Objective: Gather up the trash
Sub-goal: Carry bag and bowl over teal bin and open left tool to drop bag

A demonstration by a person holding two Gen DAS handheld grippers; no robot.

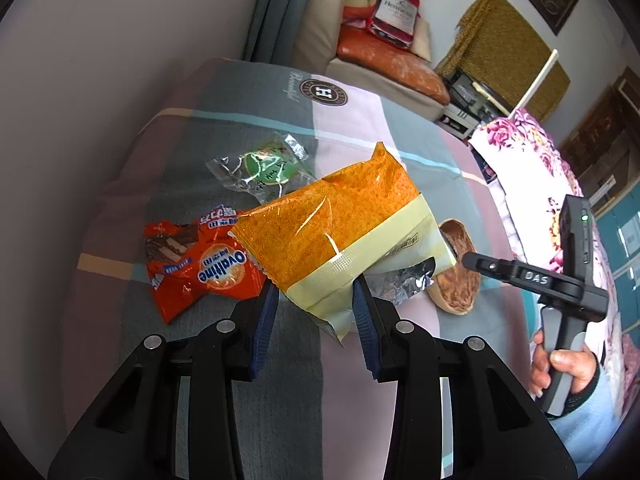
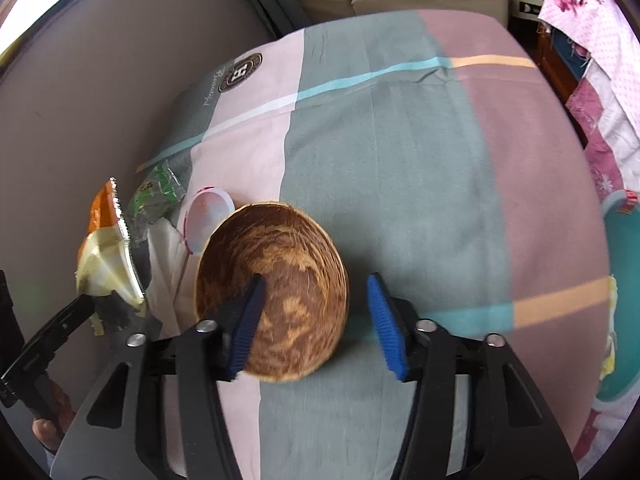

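Clearly, the left gripper (image 1: 316, 300) clamps the yellow end of an orange snack bag (image 1: 332, 232), lifted off the striped bedsheet (image 2: 400, 140) beside an Ovaltine wrapper (image 1: 200, 264). The right gripper (image 2: 316, 320) straddles a coconut shell (image 2: 288, 264), its right pad clear of it.

Patchwork bedsheet (image 2: 400, 160) with litter

Ovaltine wrapper (image 1: 200, 264) left, green wrapper (image 1: 264, 168) far, brown bowl (image 2: 276, 292) right.
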